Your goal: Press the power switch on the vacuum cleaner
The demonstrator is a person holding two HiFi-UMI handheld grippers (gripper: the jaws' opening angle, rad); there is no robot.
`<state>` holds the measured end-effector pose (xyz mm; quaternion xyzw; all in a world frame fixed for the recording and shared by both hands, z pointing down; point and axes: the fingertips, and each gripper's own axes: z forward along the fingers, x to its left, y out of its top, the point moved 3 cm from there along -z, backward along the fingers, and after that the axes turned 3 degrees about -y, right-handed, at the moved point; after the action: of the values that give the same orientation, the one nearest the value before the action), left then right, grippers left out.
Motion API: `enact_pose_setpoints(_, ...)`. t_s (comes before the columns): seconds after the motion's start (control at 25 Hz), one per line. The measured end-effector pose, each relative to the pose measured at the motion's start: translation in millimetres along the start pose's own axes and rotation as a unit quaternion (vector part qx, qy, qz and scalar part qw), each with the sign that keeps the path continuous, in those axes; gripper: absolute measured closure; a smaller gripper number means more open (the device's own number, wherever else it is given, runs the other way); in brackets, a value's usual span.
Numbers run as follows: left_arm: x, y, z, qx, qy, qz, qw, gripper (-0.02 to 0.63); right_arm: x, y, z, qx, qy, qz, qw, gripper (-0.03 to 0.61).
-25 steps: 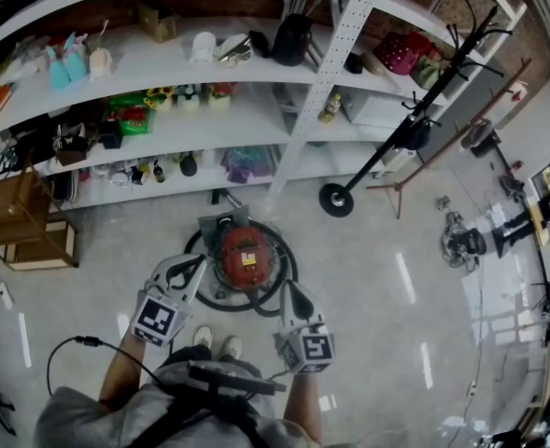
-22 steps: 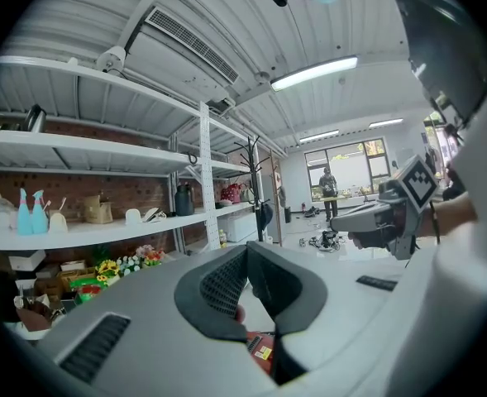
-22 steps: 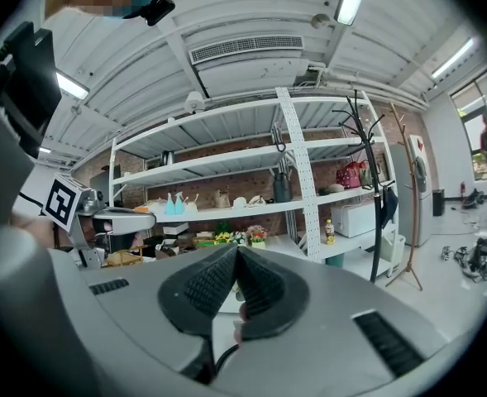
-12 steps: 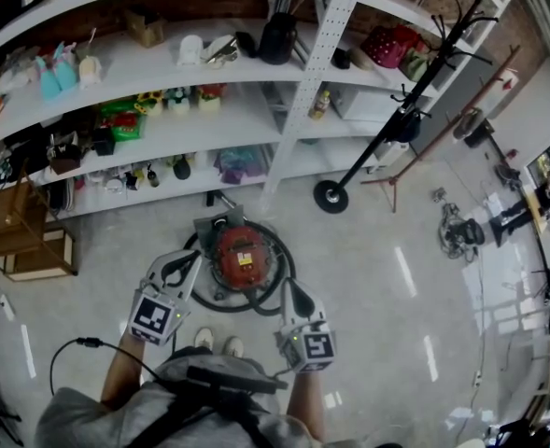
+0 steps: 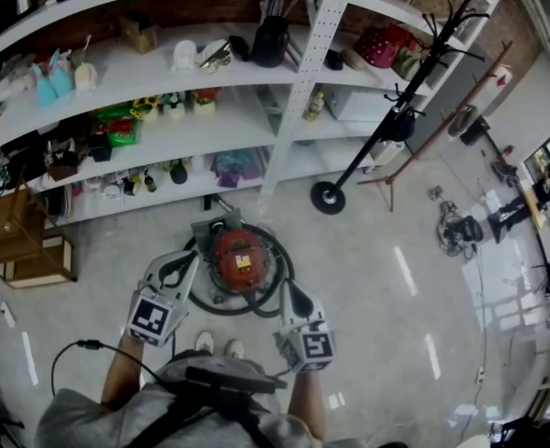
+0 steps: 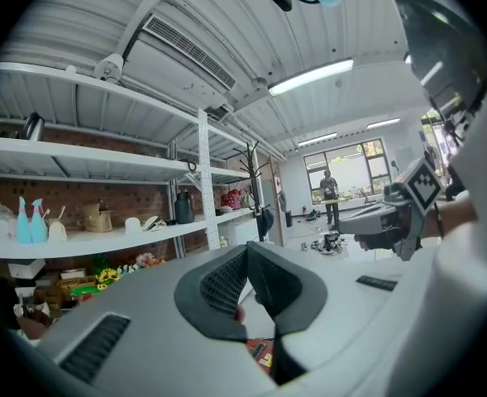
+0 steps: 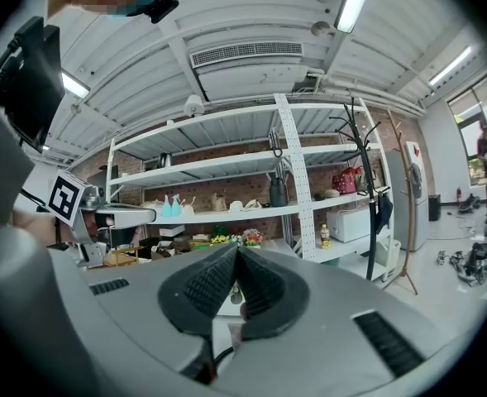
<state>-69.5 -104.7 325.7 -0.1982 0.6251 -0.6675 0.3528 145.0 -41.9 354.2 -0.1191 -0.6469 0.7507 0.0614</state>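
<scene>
A round red vacuum cleaner point(image 5: 238, 259) with a black hose coiled round it sits on the floor in front of the shelves, just ahead of the person's feet. My left gripper point(image 5: 190, 259) hangs over its left edge, jaws together with nothing between them. My right gripper point(image 5: 291, 290) hovers at the vacuum's right rim, also shut and empty. In the left gripper view a sliver of the vacuum cleaner point(image 6: 258, 352) shows below the closed pads point(image 6: 226, 284). The right gripper view shows its pads point(image 7: 210, 286) meeting at the tips, with shelves beyond.
White shelving point(image 5: 200, 110) full of small items runs across the back. A coat stand point(image 5: 387, 129) with a round base leans at the right. A wooden crate point(image 5: 18, 222) stands at the left. A black cable point(image 5: 78, 345) lies by the person's left arm.
The view has shifted slightly, so the vacuum and shelves sit a little higher and to the left. Both grippers keep their places beside the vacuum, jaws still together.
</scene>
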Motion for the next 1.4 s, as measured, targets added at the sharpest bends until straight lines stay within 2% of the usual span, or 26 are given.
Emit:
enact_pose_setpoints(0.76, -1.3, -4.2, -12.1, 0.004, 0.008, -0.019, 0.9998, 0.606, 14.7, -6.3, -0.8, 0.012, 0.006, -0.005, 1.0, 0.566)
enact_pose_setpoints(0.92, 0.9, -8.6, -13.9, 0.009, 0.003, -0.003, 1.0, 0.606, 16.6, -8.3, -0.4, 0.013, 0.006, -0.006, 1.0, 0.566)
enact_pose_setpoints(1.08, 4.1, -3.8, -14.8, 0.003, 0.011, -0.024, 0.9997, 0.606, 18.7, -7.1, 1.2, 0.012, 0.005, -0.004, 1.0, 0.566)
enact_pose_setpoints(1.24, 5.1, -8.2, -15.6, 0.008, 0.003, -0.003, 1.0, 0.606, 20.1, -10.1, 1.7, 0.013, 0.006, -0.003, 1.0, 0.566)
enact_pose_setpoints(1.4, 7.7, -10.5, -17.2, 0.011, 0.006, -0.005, 0.9999, 0.606, 22.9, -10.6, 4.0, 0.014, 0.006, 0.0, 1.0, 0.566)
